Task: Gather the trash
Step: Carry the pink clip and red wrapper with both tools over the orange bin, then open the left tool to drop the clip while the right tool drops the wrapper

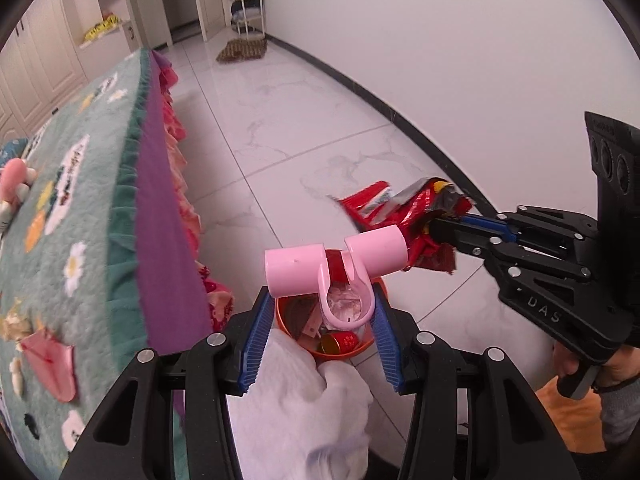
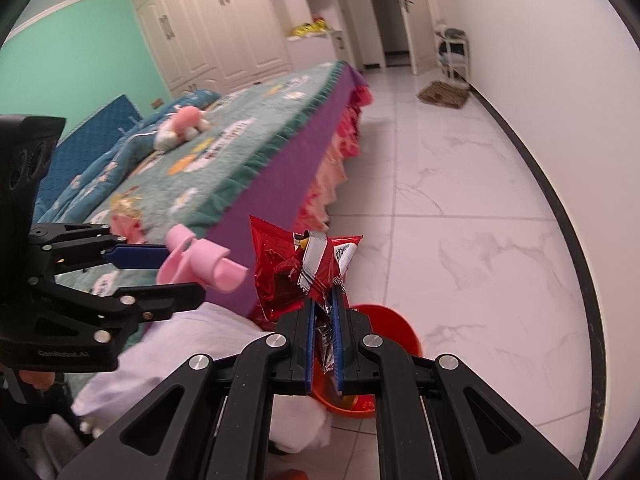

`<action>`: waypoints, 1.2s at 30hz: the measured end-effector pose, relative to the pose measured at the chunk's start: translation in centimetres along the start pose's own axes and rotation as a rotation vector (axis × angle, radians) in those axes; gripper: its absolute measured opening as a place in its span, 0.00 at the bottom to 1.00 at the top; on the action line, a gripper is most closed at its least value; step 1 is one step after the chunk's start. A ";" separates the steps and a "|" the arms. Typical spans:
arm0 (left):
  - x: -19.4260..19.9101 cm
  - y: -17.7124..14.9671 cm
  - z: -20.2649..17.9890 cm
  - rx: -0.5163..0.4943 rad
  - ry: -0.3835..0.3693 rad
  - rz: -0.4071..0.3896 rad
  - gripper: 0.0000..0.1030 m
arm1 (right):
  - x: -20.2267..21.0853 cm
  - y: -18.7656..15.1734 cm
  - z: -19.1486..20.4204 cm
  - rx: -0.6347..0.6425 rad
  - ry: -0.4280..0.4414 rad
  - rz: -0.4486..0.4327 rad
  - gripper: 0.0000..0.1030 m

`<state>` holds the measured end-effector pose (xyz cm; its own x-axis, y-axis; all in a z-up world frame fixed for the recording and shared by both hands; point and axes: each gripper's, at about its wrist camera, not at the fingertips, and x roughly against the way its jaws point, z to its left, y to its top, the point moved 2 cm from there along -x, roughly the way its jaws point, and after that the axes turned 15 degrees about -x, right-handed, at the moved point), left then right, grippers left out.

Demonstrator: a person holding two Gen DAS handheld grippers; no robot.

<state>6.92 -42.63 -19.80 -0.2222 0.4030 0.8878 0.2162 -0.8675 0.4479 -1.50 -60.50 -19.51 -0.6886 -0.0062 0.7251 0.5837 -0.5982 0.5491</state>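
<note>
A: Report the state of each hand-held gripper.

B: The left hand-held gripper [image 1: 320, 320], at the lower centre of the left wrist view, has its blue pads clamped on the loop of a pink plastic clip [image 1: 334, 272]. The right hand-held gripper [image 2: 323, 344], at the lower centre of the right wrist view, is pressed nearly closed on a bunch of red snack wrappers [image 2: 304, 264], which stand up above its fingertips.

A: Where is the receptacle?

B: An orange bin [image 1: 352, 354] stands on the white tiled floor [image 1: 304, 120] beside the bed [image 1: 80, 208]. In the left wrist view it lies directly behind the clip, in the lower middle of the frame. In the right wrist view its rim [image 2: 396, 320] shows just right of the fingers. A white cloth [image 1: 304, 396] lies at its near edge.

A: What is already collected?

B: The bin holds a red can [image 1: 340, 342] and some paper or packaging. Further contents cannot be identified.

A: Assess progress.

B: Judged as midway or later. Both items are carried but not yet released. The clip appears positioned over the bin opening; the wrappers are to its right, near the rim.

A: Remaining steps?

B: Release both items into the bin. A pink scrap [image 1: 52, 364] lies on the bed at the lower left of the left wrist view; whether it is trash cannot be determined.
</note>
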 end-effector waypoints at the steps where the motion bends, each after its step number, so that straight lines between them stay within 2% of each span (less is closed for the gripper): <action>1: -0.8 0.1 0.1 0.003 -0.008 0.007 0.48 | -0.4 -0.1 -0.7 -0.011 -0.008 0.004 0.08; 7: -5.2 0.9 0.6 0.025 -0.050 0.070 0.48 | -4.0 -0.8 -4.1 -0.091 -0.035 0.062 0.08; 19: -10.8 1.8 0.6 0.035 -0.096 0.181 0.48 | -10.2 -2.7 -6.7 -0.196 -0.065 0.141 0.08; 23: -11.9 2.1 0.5 0.019 -0.093 0.210 0.49 | -12.1 -3.1 -7.4 -0.238 -0.076 0.168 0.23; 25: -12.2 2.2 0.6 0.021 -0.093 0.219 0.49 | -12.6 -3.2 -7.6 -0.242 -0.078 0.169 0.24; 30: -12.1 2.3 0.8 0.017 -0.097 0.209 0.67 | -13.2 -3.5 -7.6 -0.238 -0.093 0.181 0.28; 36: -11.7 2.3 0.7 0.017 -0.086 0.194 0.68 | -13.0 -3.7 -7.8 -0.247 -0.103 0.184 0.30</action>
<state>10.74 -49.12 -29.13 -0.0930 0.2529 0.9630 0.2630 -0.9266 0.2688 1.92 -64.48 -34.23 -0.5264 -0.0590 0.8482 0.5635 -0.7712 0.2961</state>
